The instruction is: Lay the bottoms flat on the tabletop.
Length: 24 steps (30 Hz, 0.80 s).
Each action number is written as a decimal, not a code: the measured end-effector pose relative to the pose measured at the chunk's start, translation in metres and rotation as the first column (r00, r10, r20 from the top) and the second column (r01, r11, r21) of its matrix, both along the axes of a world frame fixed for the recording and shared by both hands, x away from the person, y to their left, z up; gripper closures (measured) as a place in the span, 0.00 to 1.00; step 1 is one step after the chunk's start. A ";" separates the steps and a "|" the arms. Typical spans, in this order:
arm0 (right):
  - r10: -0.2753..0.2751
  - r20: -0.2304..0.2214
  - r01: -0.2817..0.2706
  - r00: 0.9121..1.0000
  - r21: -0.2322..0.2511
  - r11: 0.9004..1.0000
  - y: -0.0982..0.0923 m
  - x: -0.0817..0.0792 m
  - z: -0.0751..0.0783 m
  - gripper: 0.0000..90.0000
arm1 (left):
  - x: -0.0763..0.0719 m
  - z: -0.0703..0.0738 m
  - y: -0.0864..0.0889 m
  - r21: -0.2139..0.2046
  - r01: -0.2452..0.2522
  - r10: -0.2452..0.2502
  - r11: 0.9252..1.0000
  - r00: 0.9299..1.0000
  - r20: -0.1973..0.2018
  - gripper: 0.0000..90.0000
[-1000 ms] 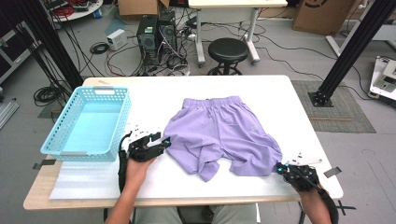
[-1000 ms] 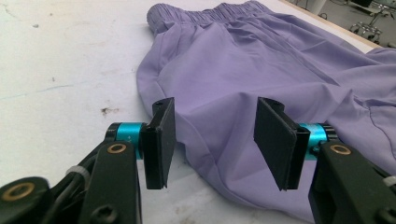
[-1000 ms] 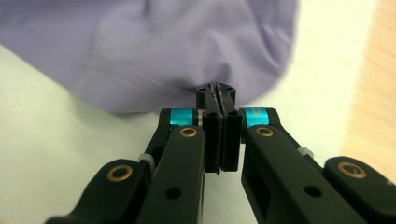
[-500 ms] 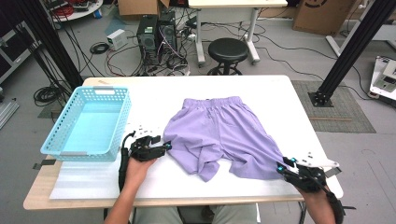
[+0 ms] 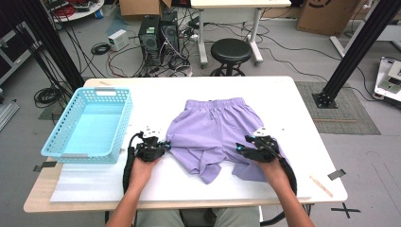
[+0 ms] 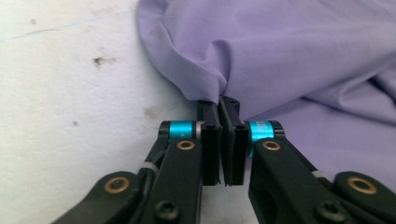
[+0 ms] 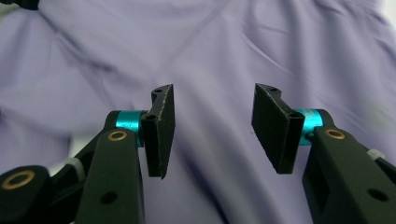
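Note:
Purple shorts (image 5: pixel 213 125) lie crumpled in the middle of the white table (image 5: pixel 283 94), waistband at the far side. My left gripper (image 5: pixel 166 144) sits at their left edge. In the left gripper view its jaws (image 6: pixel 219 105) have just closed and pinch a puckered fold of the shorts (image 6: pixel 303 56) at the tips. My right gripper (image 5: pixel 239 149) hovers over the right leg of the shorts, pointing left. Its jaws (image 7: pixel 212 107) have just been opening and stand apart, with only flat purple fabric (image 7: pixel 210 42) beneath them.
A light blue plastic basket (image 5: pixel 78 155) stands empty on the table's left side, close to my left hand. A white sheet (image 5: pixel 85 182) covers the front left. A thin wooden stick (image 5: pixel 320 185) lies near the front right corner. A black stool (image 5: pixel 231 49) stands beyond the far edge.
My right gripper moved left from the table's front right corner onto the shorts and opened its jaws. My left gripper stayed put and closed on the shorts' left edge.

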State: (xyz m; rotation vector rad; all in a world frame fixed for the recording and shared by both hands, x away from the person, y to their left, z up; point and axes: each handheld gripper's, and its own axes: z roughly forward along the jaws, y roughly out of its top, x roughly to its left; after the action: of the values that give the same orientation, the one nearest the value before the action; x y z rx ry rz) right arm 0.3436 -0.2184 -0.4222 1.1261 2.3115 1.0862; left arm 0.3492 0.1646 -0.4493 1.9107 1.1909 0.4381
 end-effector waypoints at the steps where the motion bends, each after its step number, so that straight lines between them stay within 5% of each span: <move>1: 0.010 -0.012 -0.010 1.000 -0.005 1.000 0.011 0.008 -0.001 0.56 | 0.001 0.001 0.001 -0.012 -0.007 0.007 1.000 1.000 0.007 0.98; 10: 0.089 -0.077 -0.094 0.993 -0.068 0.993 0.078 0.042 -0.011 0.59 | 0.016 0.014 0.015 -0.032 -0.107 0.109 0.994 0.992 0.068 0.98; 14: 0.115 -0.064 -0.124 0.991 -0.161 0.979 0.103 0.049 -0.019 0.80 | 0.020 0.015 0.012 -0.049 -0.094 0.097 0.994 0.993 0.072 0.98; 15: 0.115 -0.061 -0.124 0.991 -0.162 0.979 0.103 0.050 -0.019 0.91 | 0.020 0.015 0.010 -0.049 -0.085 0.088 0.995 0.993 0.073 0.98; 17: 0.100 -0.048 -0.108 0.994 -0.200 0.974 0.102 0.052 -0.017 1.00 | 0.020 0.014 0.009 -0.066 -0.070 0.074 0.995 0.995 0.069 0.91; 20: 0.028 -0.030 -0.034 0.999 -0.222 0.974 0.092 0.055 -0.015 1.00 | 0.019 0.012 0.008 -0.090 -0.068 0.073 0.994 0.996 0.053 0.65; 24: -0.103 0.022 0.105 0.994 -0.241 0.965 0.071 0.062 -0.014 1.00 | 0.012 0.012 0.010 -0.111 -0.043 0.050 0.993 0.997 0.059 0.58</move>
State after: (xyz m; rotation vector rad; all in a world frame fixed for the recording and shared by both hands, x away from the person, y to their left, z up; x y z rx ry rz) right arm 0.4059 -0.1476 -0.4359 1.1288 2.2745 0.7454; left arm 0.3616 0.1749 -0.4368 1.7669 1.1969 0.4447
